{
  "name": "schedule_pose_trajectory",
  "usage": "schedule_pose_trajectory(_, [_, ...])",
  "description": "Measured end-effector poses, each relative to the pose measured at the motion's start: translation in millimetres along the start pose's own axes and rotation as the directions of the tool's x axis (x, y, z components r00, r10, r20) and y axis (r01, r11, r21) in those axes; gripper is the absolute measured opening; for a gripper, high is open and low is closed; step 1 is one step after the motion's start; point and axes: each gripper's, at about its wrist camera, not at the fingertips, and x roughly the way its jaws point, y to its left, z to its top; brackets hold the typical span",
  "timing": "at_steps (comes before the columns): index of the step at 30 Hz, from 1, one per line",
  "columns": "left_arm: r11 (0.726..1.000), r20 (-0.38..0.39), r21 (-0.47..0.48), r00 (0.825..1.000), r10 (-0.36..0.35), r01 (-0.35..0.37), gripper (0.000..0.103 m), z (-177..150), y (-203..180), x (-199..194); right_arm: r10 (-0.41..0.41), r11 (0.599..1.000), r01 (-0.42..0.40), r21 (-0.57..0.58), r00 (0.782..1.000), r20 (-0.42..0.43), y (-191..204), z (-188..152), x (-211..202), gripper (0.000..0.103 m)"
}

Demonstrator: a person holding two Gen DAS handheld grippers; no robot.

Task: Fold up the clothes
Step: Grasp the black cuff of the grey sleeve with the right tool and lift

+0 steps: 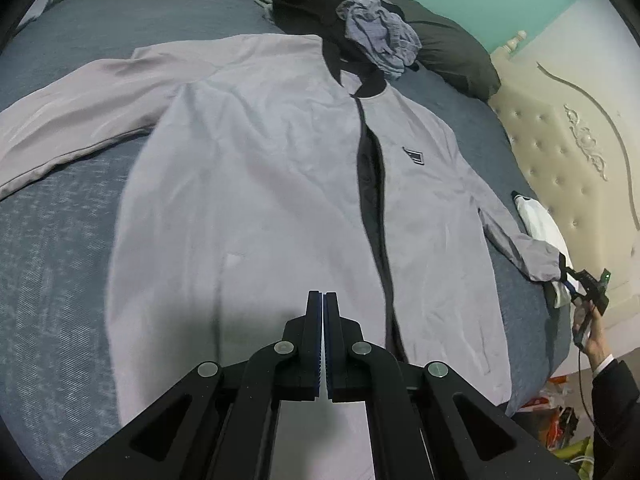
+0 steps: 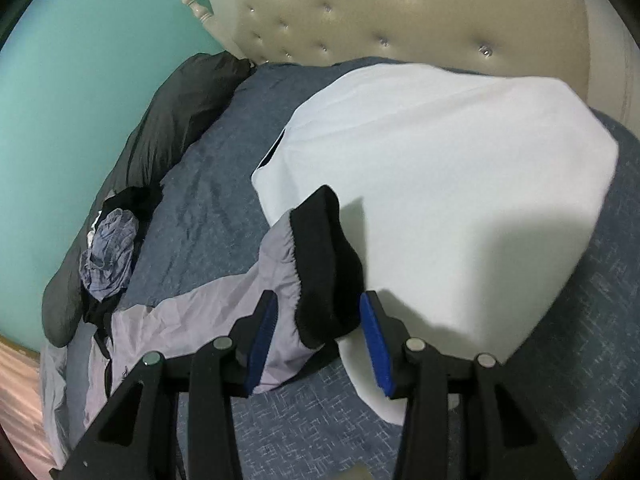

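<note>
Two tools | left tool [image 1: 323, 300] closed, above jacket [image 1: 256, 184] hem | right tool [image 2: 316, 320] open, straddling cuff [image 2: 324, 264]

Open blue bedspread [image 1: 60, 280] along the lower left of the left wrist view, nothing lying there. Top centre is crowded: a heap of crumpled clothes [image 1: 360, 28] against the dark pillow [image 1: 452, 52]. In the right wrist view, a white pillow [image 2: 440, 184] fills the centre right, with the jacket's black cuff [image 2: 324, 268] resting against it; bare bedspread runs along the bottom and centre left.
</note>
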Motion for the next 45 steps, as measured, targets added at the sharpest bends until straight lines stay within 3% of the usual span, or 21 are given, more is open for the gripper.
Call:
schedule_pose_trajectory(5, [1.0, 0.009, 0.009, 1.0, -0.018, 0.018, 0.0, 3, -9, 6, -0.033, 0.998, 0.034, -0.054, 0.999, 0.007, 7, -2, 9, 0.043])
schedule_pose_trajectory(10, [0.999, 0.017, 0.023, 0.999, -0.047, 0.047, 0.0, 3, -17, 5, -0.054, 0.995, 0.056, -0.085, 0.998, 0.025, 11, -3, 10, 0.013])
schedule_pose_trajectory(14, [0.998, 0.025, 0.029, 0.998, -0.061, 0.06, 0.0, 3, -20, 3, -0.042, 0.993, 0.047, -0.11, 0.998, 0.053, 20, -1, 2, 0.008])
schedule_pose_trajectory(19, [0.996, 0.034, 0.021, 0.996, -0.082, 0.081, 0.0, 2, -19, -1, 0.034, 0.987, -0.018, -0.159, 0.994, 0.103, 53, 4, -18, 0.006])
schedule_pose_trajectory(28, [0.994, 0.037, 0.026, 0.993, -0.111, 0.111, 0.0, -2, -22, -13, 0.232, 0.93, -0.2, -0.31, 0.97, 0.072, 177, 2, -51, 0.003])
schedule_pose_trajectory(34, [0.991, 0.06, 0.047, 0.99, -0.127, 0.124, 0.0, -2, -27, -36, 0.359, 0.85, -0.327, -0.413, 0.933, -0.001, 282, -24, -62, 0.002])
schedule_pose_trajectory(39, [0.989, 0.083, 0.057, 0.987, -0.138, 0.134, 0.001, -3, -26, -56, 0.437, 0.76, -0.426, -0.49, 0.894, -0.1, 371, -71, -65, 0.002])
schedule_pose_trajectory(42, [0.988, 0.098, 0.059, 0.984, -0.146, 0.141, 0.001, -2, -23, -66, 0.475, 0.702, -0.488, -0.519, 0.864, -0.169, 419, -106, -65, 0.002])
schedule_pose_trajectory(45, [0.986, 0.111, 0.051, 0.981, -0.161, 0.157, 0.001, -3, -17, -74, 0.518, 0.621, -0.57, -0.538, 0.814, -0.264, 468, -153, -60, 0.002])
